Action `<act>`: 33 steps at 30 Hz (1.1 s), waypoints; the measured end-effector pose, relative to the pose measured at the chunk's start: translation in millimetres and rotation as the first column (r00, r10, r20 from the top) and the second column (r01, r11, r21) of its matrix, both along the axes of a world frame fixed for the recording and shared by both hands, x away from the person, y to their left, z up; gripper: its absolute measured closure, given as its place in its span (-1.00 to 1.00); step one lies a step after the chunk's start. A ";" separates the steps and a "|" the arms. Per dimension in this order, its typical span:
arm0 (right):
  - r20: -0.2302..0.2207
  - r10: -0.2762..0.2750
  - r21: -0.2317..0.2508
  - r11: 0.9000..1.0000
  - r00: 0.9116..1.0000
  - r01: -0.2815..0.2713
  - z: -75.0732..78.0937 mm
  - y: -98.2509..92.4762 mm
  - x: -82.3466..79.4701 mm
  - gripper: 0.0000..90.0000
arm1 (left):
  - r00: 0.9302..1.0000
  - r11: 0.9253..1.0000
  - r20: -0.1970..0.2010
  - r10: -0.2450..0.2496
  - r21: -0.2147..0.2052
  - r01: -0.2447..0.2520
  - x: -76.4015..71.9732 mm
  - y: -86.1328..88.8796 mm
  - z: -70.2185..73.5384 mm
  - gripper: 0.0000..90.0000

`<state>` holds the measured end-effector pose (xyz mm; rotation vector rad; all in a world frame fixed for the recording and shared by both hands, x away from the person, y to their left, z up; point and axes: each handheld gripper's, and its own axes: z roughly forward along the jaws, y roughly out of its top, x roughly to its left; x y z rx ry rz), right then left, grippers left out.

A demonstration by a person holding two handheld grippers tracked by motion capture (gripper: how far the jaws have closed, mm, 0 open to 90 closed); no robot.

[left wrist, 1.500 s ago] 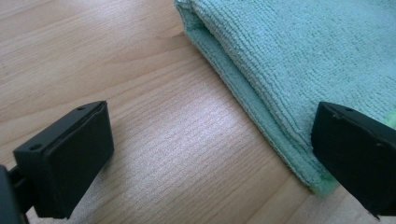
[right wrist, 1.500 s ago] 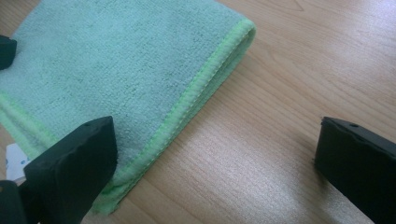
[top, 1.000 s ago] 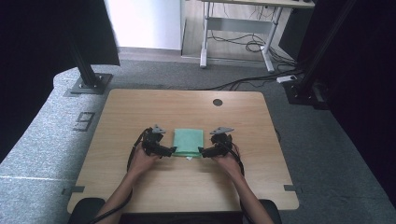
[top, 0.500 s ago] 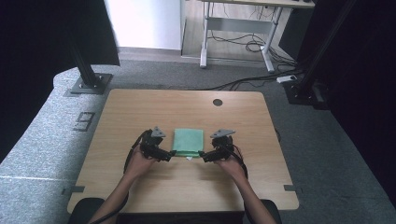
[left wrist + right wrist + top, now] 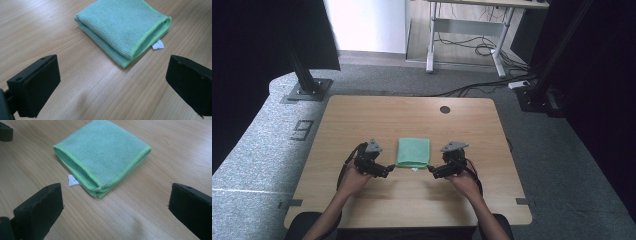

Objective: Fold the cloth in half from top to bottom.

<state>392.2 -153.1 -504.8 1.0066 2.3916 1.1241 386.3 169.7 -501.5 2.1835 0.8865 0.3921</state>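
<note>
From the high view I have a folded green microfibre cloth with a lighter green hem (image 5: 413,152) lying flat near the middle of the pale wooden counter (image 5: 362,115). My left tool (image 5: 388,170) sits just beside the cloth's near left corner and my right tool (image 5: 432,171) just beside its near right corner — neither touches it, as far as I can tell at this size.

In the left gripper view the two black jaws stand wide apart with nothing between them but bare wood. The cloth (image 5: 122,30) lies ahead of them, its stacked layers facing me, and a small white label (image 5: 158,45) pokes out from under its hemmed edge.

In the right gripper view the jaws are likewise spread wide and hold nothing; the cloth (image 5: 102,155) is ahead, its open layered corner nearest, with the label (image 5: 73,180) at the left side.

I judge this the approach to a two-handed grasp, probably to unfold the cloth. Next, each tool must slide forward and low to a near corner, then close on the top layers only.
</note>
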 end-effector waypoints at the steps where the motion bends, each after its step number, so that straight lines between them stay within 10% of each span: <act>1: -0.001 0.000 -0.001 1.000 1.000 0.000 0.7 -1.1 -1.6 -1.00 | 1.000 1.000 0.004 0.001 0.001 -0.001 -1.6 1.3 0.6 -1.00; 33: -0.025 -0.080 0.005 0.997 0.996 0.080 -24.5 -50.3 -35.9 -1.00 | 0.998 0.999 -0.047 0.038 0.007 -0.038 -35.0 35.7 -31.2 -1.00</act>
